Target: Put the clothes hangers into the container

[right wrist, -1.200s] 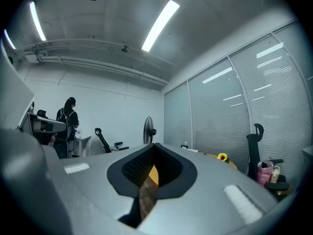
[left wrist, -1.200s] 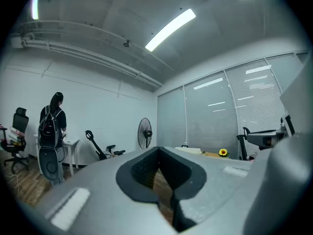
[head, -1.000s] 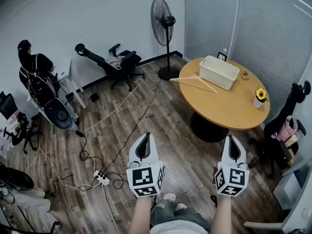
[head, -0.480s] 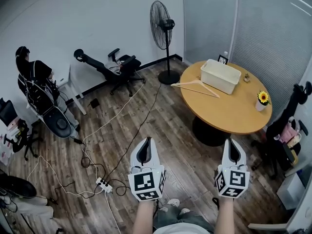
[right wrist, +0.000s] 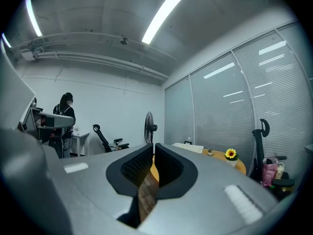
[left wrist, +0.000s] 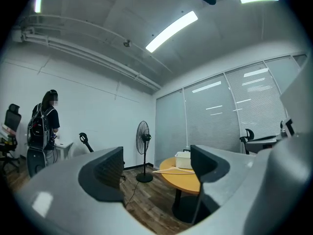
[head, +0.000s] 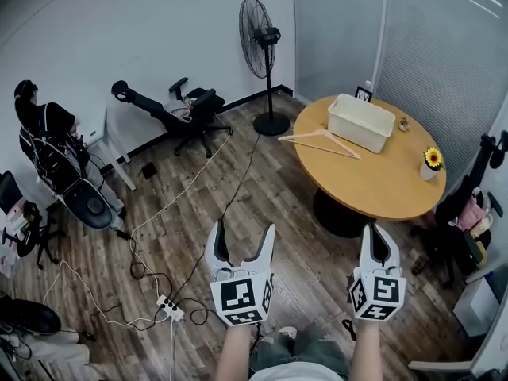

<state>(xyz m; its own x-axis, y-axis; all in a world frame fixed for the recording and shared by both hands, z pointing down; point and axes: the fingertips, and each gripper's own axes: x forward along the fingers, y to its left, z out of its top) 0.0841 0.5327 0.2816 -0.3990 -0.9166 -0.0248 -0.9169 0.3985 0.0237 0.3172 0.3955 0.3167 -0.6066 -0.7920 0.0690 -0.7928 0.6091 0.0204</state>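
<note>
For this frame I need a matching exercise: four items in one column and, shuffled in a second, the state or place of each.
Column one:
1. left gripper
2. right gripper
3. clothes hanger
4. container

Column two:
A. jaws together, holding nothing
B. lying flat on the round table, outside the bin
C. jaws apart, nothing between them
D. white, open-topped, standing on the table just beyond the hanger

Pairs: 1-C, 2-A, 3-B, 4-D
</note>
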